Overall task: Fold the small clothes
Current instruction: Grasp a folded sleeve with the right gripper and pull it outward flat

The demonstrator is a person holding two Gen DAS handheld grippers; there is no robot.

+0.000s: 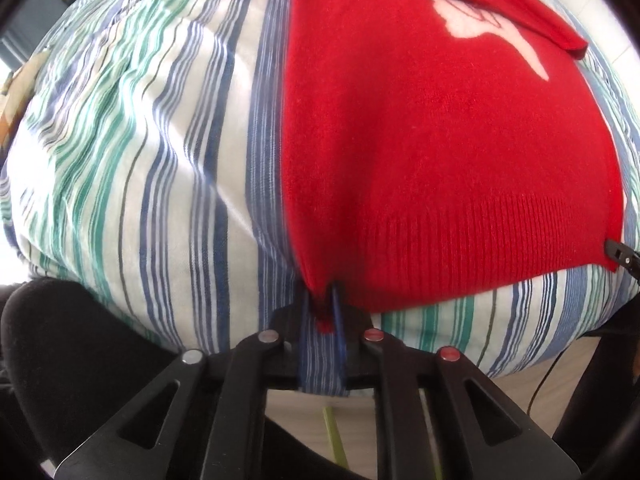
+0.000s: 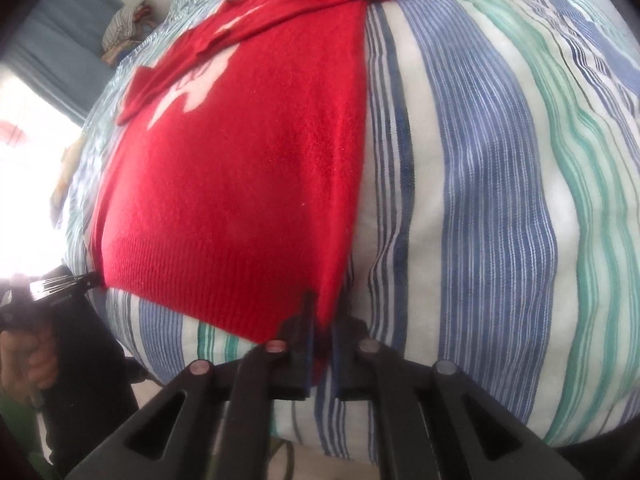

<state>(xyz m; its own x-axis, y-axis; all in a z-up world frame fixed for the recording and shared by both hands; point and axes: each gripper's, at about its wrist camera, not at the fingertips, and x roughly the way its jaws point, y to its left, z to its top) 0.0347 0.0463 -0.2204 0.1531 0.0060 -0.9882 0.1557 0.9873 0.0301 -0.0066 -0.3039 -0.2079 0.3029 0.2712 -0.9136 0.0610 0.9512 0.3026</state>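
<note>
A small red knit sweater [image 1: 440, 168] with a white motif lies flat on a striped bedcover [image 1: 140, 152], sleeves folded across its top. My left gripper [image 1: 326, 312] is shut on the sweater's near left hem corner. In the right wrist view the sweater [image 2: 248, 184] lies the same way, and my right gripper [image 2: 322, 344] is shut on its near right hem corner. The right gripper's tip also shows at the right edge of the left wrist view [image 1: 622, 258]. The left gripper shows at the left of the right wrist view [image 2: 60, 286], held by a hand.
The striped bedcover [image 2: 500, 200] spreads wide to the right of the sweater and falls off at the near edge. A pile of folded cloth [image 2: 124, 28] sits at the far left by a blue curtain. A bright window [image 2: 32, 128] is on the left.
</note>
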